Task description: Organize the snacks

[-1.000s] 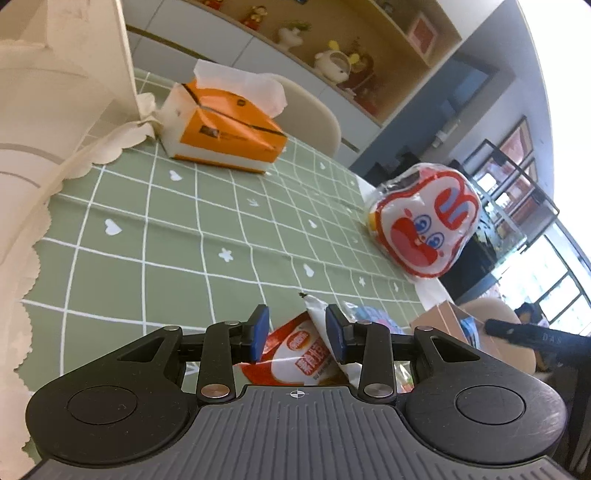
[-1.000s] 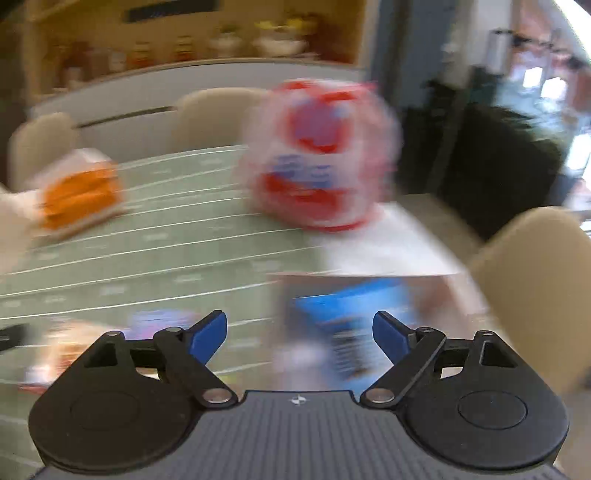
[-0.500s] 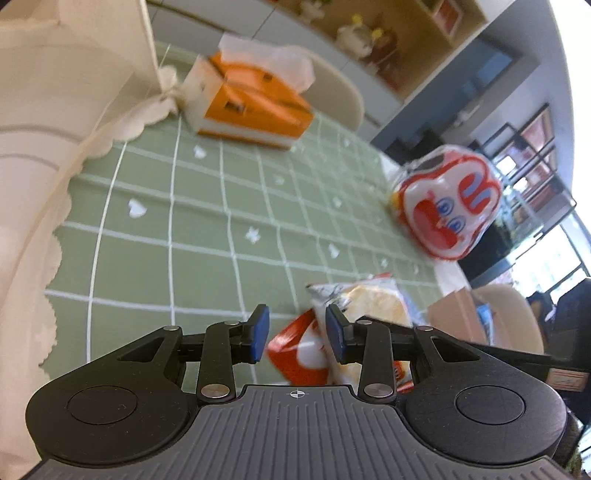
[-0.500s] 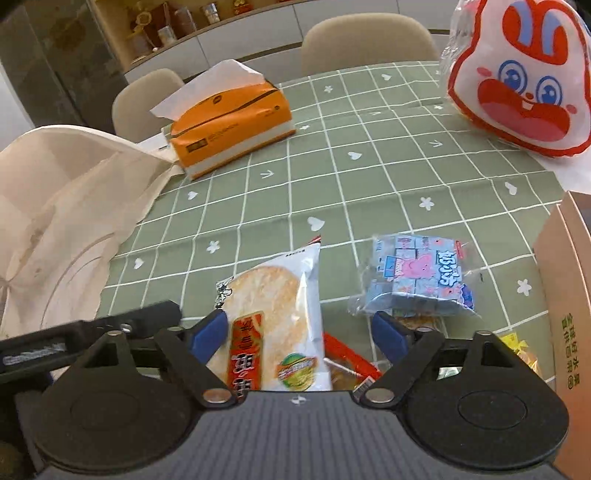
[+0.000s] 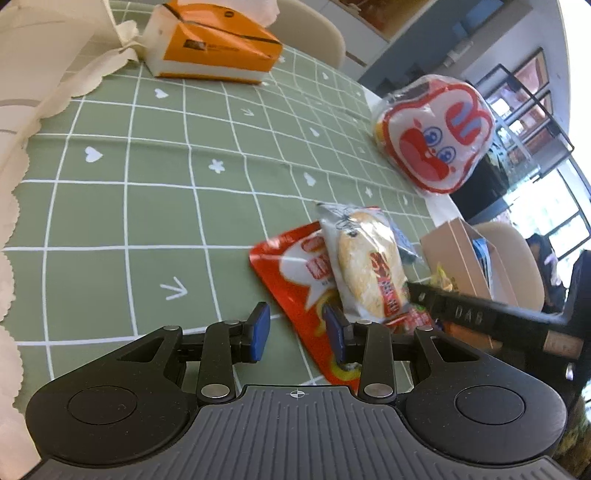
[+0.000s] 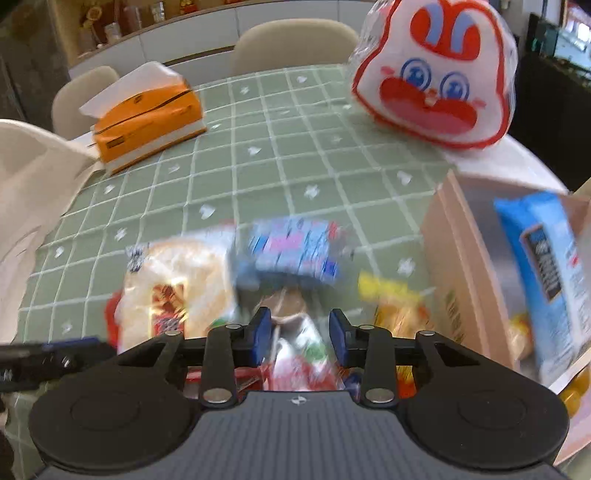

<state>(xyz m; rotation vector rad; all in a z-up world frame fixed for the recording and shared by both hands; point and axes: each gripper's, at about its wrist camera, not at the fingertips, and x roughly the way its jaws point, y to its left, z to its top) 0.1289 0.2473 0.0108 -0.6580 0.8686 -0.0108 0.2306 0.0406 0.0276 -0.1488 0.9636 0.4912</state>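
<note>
While the left hand-held gripper gapes empty, only the right hand-held gripper clamps a blurred packet.

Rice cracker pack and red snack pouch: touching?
Touching. The left wrist view shows the rice cracker pack lying on top of the red snack pouch, overlapping its right half with no gap.

A tabletop under a green cloth with a white grid stands before beige chairs on its far side, white cabinets and a wooden shelf of ornaments behind them, and bright windows on the right.
</note>
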